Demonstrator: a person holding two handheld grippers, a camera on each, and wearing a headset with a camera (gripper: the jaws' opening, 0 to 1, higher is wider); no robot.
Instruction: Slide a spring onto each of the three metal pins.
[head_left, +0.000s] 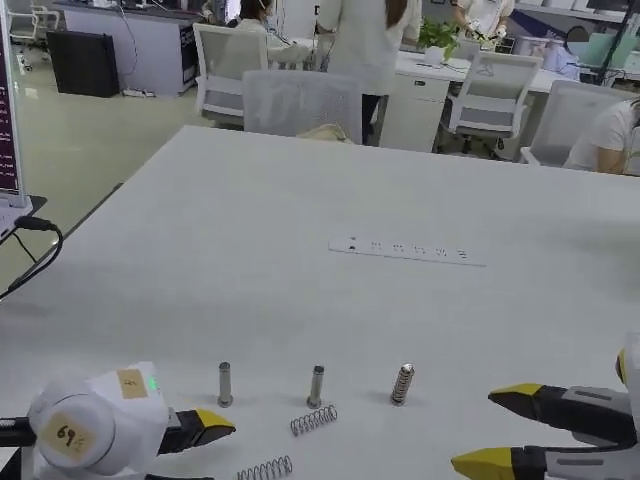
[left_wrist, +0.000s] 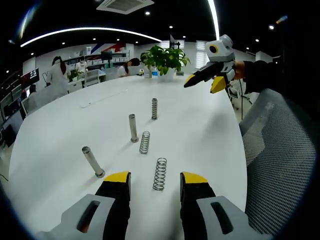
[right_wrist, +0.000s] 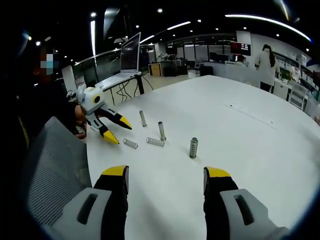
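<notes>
Left gripper (left_wrist: 155, 176): gapes wide astride loose spring (left_wrist: 160, 173), poised to pinch | right gripper (right_wrist: 166, 173): gapes empty, short of sprung pin (right_wrist: 193, 147), standing by

Left tongs (left_wrist: 155, 176) and right tongs (right_wrist: 166, 172) both gape wide.

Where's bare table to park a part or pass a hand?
Free: the wide stretch between the socket strip and the pin row, and the tabletop beyond the strip. Also between the sprung pin and the right gripper. Crowded: the near edge, where two loose springs lie by the bare pins and the left gripper.
</notes>
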